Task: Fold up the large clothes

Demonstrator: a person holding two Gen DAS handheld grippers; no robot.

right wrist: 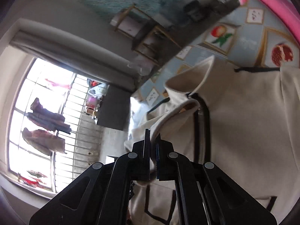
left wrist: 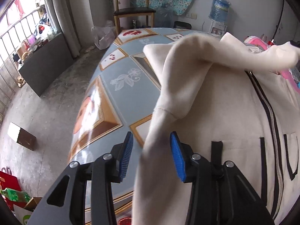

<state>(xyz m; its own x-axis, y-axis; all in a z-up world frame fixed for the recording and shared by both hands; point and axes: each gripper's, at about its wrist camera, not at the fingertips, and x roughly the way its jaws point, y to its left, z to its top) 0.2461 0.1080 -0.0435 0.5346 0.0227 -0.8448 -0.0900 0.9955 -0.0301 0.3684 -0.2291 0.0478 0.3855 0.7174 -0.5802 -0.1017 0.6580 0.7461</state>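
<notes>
1. A big cream jacket [left wrist: 215,112] with a black zipper is lying on the table [left wrist: 120,86], covering its right part.
2. The table is wearing a shiny blue cloth with fruit and flower pictures.
3. The left claw [left wrist: 151,155] is standing apart, released, with a cream sleeve [left wrist: 180,86] hanging loose between its blue pads [left wrist: 177,157].
4. The right claw [right wrist: 152,150] is clenched, pinching the jacket's edge.
5. A wooden chair [left wrist: 131,5] is standing past the table's far edge.
6. A bright barred window [right wrist: 43,123] is showing hanging clothes.

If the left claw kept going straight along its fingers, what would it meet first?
Most likely the cream sleeve already hanging between the open left claw pads; beyond that, the patterned tablecloth, though depth is hard to judge.
</notes>
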